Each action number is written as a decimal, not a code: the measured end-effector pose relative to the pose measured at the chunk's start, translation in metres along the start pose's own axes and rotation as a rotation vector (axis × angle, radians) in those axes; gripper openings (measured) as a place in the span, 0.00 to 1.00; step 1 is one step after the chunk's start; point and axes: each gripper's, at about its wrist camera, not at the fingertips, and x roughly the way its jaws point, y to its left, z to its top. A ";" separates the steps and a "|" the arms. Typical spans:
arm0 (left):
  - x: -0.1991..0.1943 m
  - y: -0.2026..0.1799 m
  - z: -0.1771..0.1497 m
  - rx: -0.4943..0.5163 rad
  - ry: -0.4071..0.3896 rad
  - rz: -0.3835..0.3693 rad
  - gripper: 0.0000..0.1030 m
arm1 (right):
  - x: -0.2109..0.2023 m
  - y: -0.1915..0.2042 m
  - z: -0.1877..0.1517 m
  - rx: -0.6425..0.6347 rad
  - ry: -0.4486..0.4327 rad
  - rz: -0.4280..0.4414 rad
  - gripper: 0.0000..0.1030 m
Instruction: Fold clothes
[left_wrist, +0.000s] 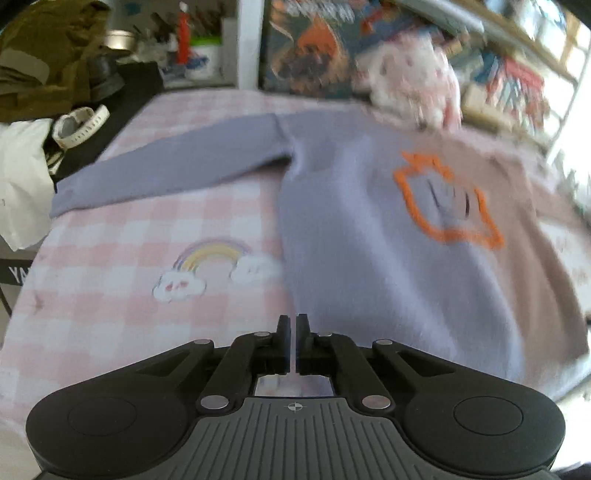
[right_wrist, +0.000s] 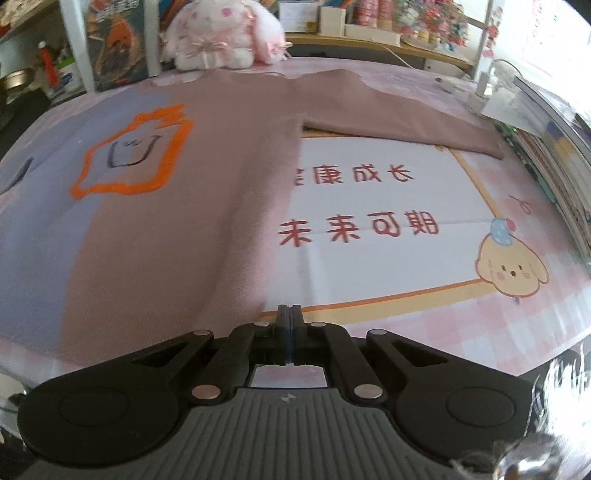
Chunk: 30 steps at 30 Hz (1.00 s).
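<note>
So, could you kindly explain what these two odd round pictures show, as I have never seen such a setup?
No robot arm here: a person holds a two-finger gripper in each hand, each carrying a fisheye camera looking along its fingers. One picture is from the left gripper, the other from the right gripper. Both are closed and hold nothing. On the pink checked cloth lies a sweater, lilac on one half, dusty pink on the other, spread flat with sleeves out and an orange outline design on the chest. It is not yet folded. A plush rabbit sits behind it.
</note>
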 end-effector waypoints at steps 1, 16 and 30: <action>0.000 -0.001 -0.001 0.005 0.013 -0.007 0.08 | -0.001 -0.003 0.001 0.014 -0.005 0.000 0.01; 0.018 -0.014 0.011 -0.052 -0.021 -0.087 0.25 | 0.009 0.021 0.011 -0.059 0.029 0.068 0.11; 0.027 -0.028 0.015 0.020 -0.018 -0.133 0.23 | 0.001 0.019 0.002 -0.132 0.049 0.017 0.11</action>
